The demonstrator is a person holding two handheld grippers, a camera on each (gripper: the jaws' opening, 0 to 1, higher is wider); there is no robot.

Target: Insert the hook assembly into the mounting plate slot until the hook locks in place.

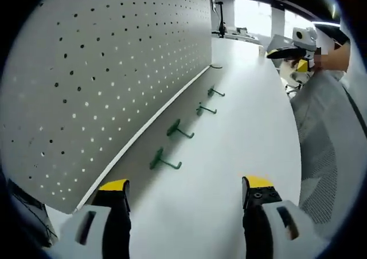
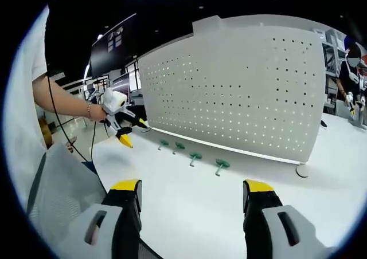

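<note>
Several green hooks lie in a row on the white table (image 1: 241, 127) along the foot of the white perforated mounting plate (image 1: 103, 64); the nearest hook (image 1: 163, 159) is ahead of my left gripper (image 1: 186, 184), which is open and holds nothing. In the right gripper view the same hooks (image 2: 195, 156) lie before the plate (image 2: 241, 93), well beyond my right gripper (image 2: 192, 185), also open with nothing in it. A hand holds the left gripper (image 2: 123, 121) at the far left above the table edge. The right gripper (image 1: 292, 47) appears at the upper right.
A grey mesh chair back (image 1: 327, 156) stands close at the table's edge, also the mesh chair (image 2: 63, 179). A round foot (image 2: 302, 170) supports the plate's end. Other people and benches (image 2: 347, 75) stand far behind. The table (image 2: 189, 213) is bare white in front of the hooks.
</note>
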